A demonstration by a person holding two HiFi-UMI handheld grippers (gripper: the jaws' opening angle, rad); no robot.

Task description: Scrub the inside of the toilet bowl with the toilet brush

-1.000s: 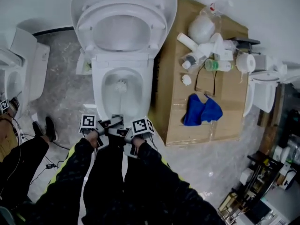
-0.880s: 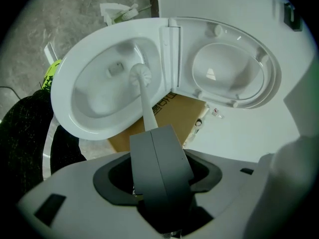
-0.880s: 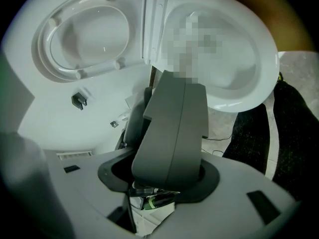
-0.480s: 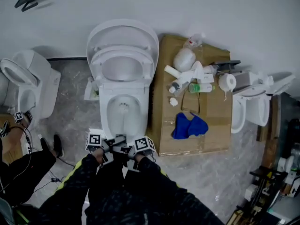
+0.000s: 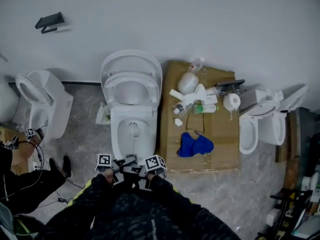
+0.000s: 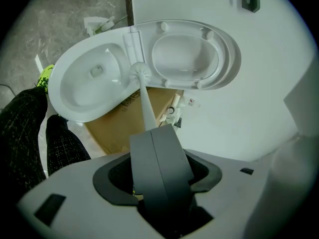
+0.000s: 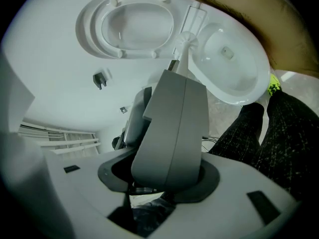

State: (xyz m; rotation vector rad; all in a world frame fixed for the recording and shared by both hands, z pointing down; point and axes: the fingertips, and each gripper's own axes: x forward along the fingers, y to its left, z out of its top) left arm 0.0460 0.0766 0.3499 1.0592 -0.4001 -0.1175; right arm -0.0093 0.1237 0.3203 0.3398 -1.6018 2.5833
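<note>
The brush (image 5: 132, 129) stands with its head down in the toilet bowl (image 5: 116, 134), its white handle slanting back to the person at the bowl's front edge. The left gripper (image 5: 119, 164) has its fingers (image 6: 149, 148) pressed together on the handle's end, and the handle (image 6: 145, 103) runs straight out from their tips. The right gripper (image 5: 141, 167) sits just beside it, fingers (image 7: 174, 118) also closed, seemingly on the same handle. Two grips likely steady the long brush for pushing against the porcelain. The seat and lid (image 5: 131, 79) are tipped up against the wall, leaving the bowl open. Scrubbing looks under way.
</note>
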